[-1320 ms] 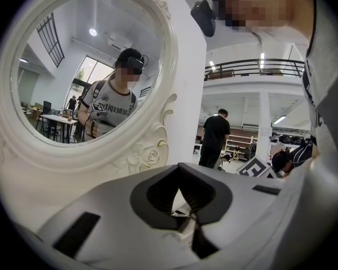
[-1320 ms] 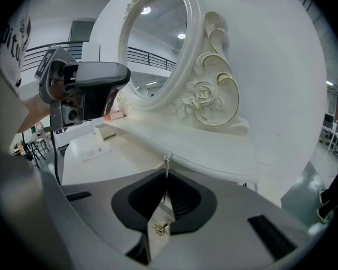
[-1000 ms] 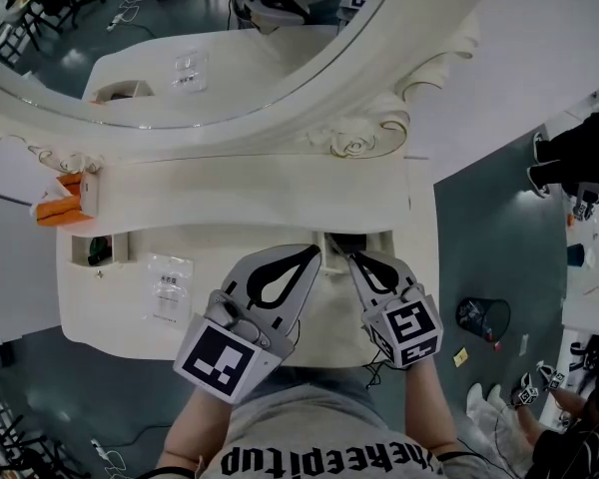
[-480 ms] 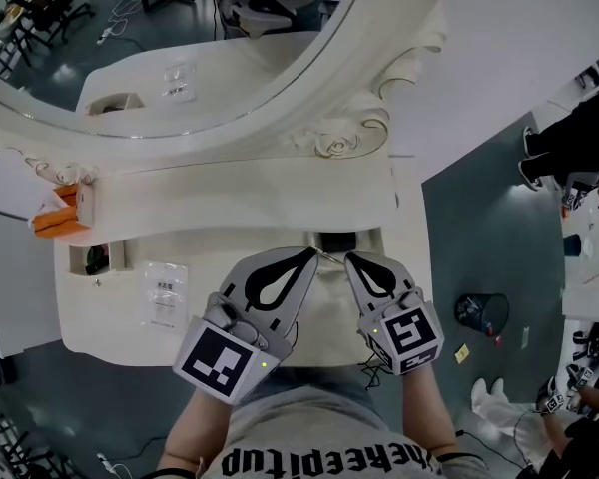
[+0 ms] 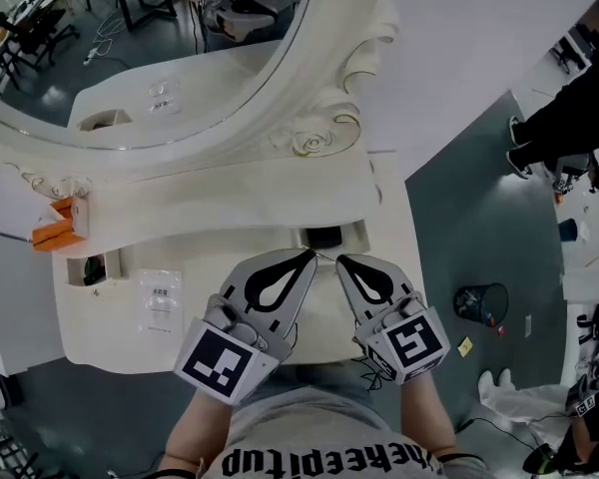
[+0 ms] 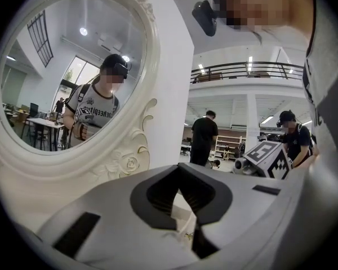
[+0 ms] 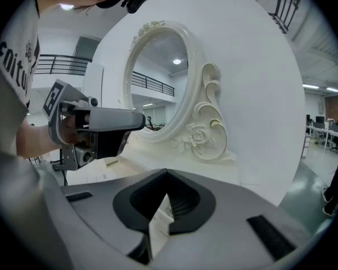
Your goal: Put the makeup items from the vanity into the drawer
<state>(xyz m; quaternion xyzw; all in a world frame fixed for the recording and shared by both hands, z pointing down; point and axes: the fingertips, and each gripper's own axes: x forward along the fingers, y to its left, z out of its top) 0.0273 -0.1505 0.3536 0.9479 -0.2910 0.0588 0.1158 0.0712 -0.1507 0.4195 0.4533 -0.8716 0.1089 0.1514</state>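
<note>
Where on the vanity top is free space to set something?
Free: the long strip below the mirror frame; also the patch between the clear packet and the left gripper. Crowded: the left end, with the orange box and open compartment.

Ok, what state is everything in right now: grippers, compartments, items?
Left gripper: shut, empty.
Right gripper: shut, empty.
Middle compartment: open, something dark inside.
Left compartment: open, small dark item inside.
Clear packet: flat on the vanity top.
</note>
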